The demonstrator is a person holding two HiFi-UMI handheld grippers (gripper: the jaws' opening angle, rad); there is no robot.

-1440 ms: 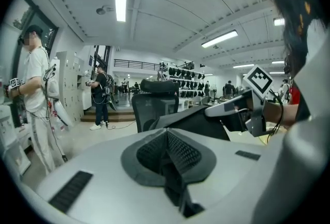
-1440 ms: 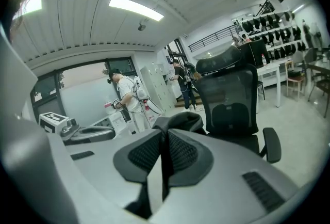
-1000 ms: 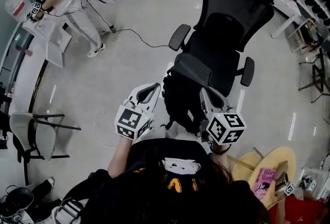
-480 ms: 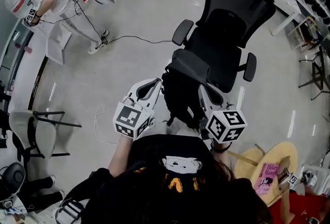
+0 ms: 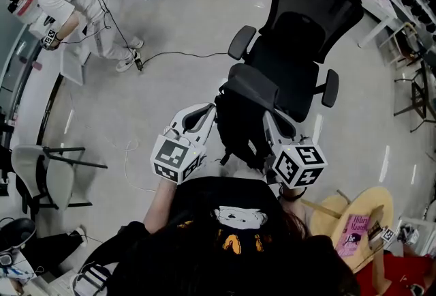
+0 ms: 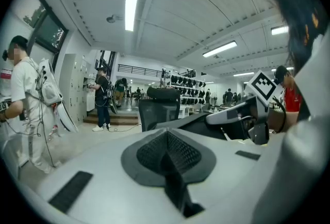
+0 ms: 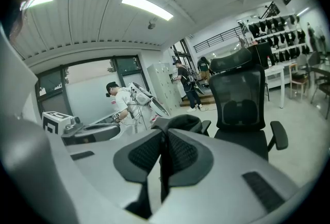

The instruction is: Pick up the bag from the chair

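Between the two grippers, at the middle of the head view, the black bag (image 5: 240, 125) hangs at the front edge of the chair (image 5: 303, 42), its top against the seat and its loose straps trailing over the bare floor (image 5: 170, 83) below. The left gripper (image 5: 204, 112) has its tips just beside the bag's left edge. The right gripper (image 5: 269, 120) lies against the bag's right shoulder. From this angle the bag looks drawn to the seat's lip, nearer the person than the backrest.

Left gripper view: the fingers (image 6: 150, 153) are pressed together along a dark seam, and nothing shows between them. The chair's back stands beyond them at the middle of the frame, and the right gripper crosses the right side.

Right gripper view: the fingers (image 7: 184, 154) stand all but together. A narrow dark strip runs down between them, which may be one of the bag's straps, though the wide lens leaves that unsure. The bag's rounded top sits straight past the tips, at the middle of the frame, with the chair behind it to the right.

As for progress, the reach is done and a hold seems made on the right side. I judge the lift begun but not finished, since the bag is close against the seat front. What is left is to raise it and carry it well clear of the chair.
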